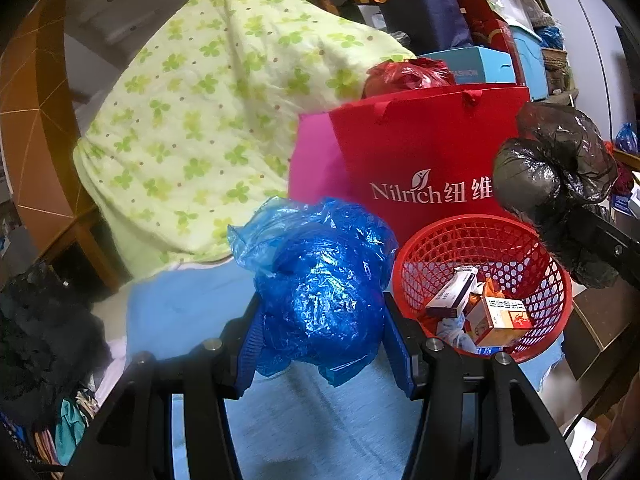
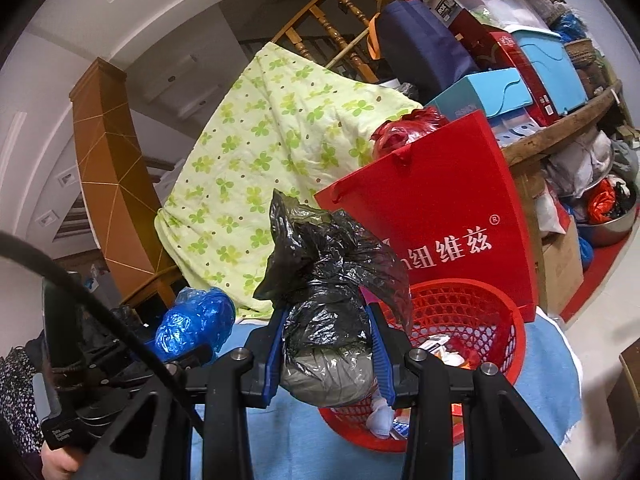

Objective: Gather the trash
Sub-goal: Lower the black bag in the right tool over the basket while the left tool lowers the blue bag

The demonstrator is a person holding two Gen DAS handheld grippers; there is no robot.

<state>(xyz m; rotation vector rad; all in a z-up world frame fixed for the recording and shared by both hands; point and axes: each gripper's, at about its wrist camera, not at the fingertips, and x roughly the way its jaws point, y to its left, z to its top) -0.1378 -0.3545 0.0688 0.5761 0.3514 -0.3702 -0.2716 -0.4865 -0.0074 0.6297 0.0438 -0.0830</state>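
Pinching a blue bag bundle point(image 1: 320, 292) in the left gripper point(image 1: 324, 328), round, no clear axis, right gripper point(image 2: 326, 344) clamping a black bag bundle point(image 2: 328, 312), long axis upright, twisted top up, beside the red basket point(image 1: 532, 240).

left hand-held gripper point(image 1: 324, 330): black frame | blue ribbed pads | silver screws

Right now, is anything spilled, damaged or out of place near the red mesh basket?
Nothing stands out. The red plastic mesh basket stands upright with cartons inside. The crumpled blue plastic bag and the black plastic bag are each held in a claw.
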